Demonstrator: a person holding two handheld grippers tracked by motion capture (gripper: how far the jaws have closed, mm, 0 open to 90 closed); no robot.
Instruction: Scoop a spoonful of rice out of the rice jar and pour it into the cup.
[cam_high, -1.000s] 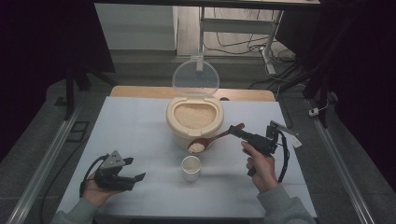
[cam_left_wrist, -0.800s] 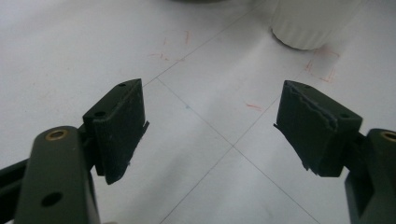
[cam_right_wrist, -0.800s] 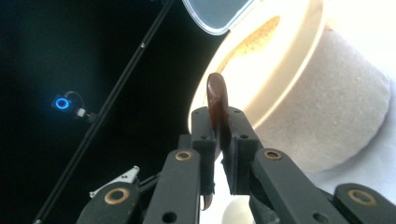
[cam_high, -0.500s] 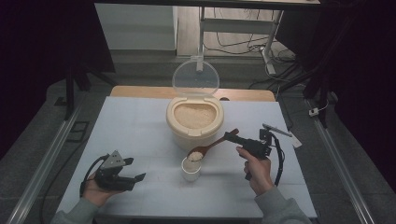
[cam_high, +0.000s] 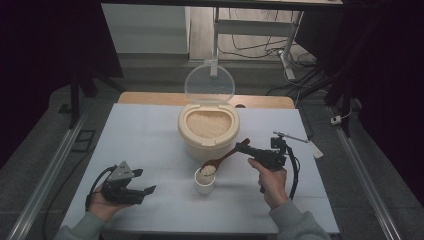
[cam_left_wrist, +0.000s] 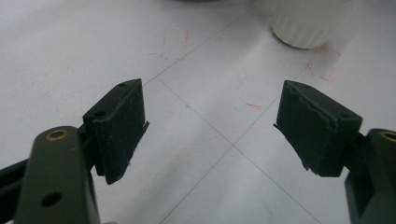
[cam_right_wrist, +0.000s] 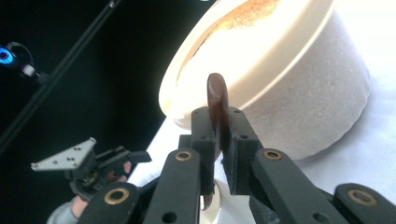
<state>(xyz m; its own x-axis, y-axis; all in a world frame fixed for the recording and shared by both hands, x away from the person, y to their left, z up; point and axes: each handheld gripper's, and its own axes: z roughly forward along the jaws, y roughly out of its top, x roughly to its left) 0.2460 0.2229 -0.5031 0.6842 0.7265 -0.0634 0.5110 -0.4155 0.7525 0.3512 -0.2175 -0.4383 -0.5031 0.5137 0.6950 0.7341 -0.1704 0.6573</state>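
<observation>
Wooden spoon (cam_high: 223, 158): dark brown, long-handled, bowl loaded with pale rice and poised directly over the mouth of the small white cup (cam_high: 204, 183); bowl at the cup's rim level or just above, contact not discernible. Long axis runs from the bowl at lower left up to the handle end at upper right in the high view, slanting down toward the cup. Handle clamped between the jaws of the right gripper (cam_high: 246, 148), which sits right of the cup and near it; in the right gripper view the jaws press flat on both sides of the handle (cam_right_wrist: 217, 109), which stands edge-on between them. Right hand (cam_high: 272, 181) below and behind the gripper, forearm entering from the bottom edge, wrist angled so the gripper points left toward the cup. Likely next move: a roll of the right wrist to tip the rice into the cup, the spoon's bowl being already above it. Rice tub (cam_high: 208, 129): cream, round, lid open upright behind, standing just beyond the cup. Left gripper (cam_high: 145, 191): resting low on the table (cam_high: 145, 130) well left of the cup, jaws spread apart and holding nothing; the cup's ribbed base (cam_left_wrist: 313, 21) lies ahead of it.
</observation>
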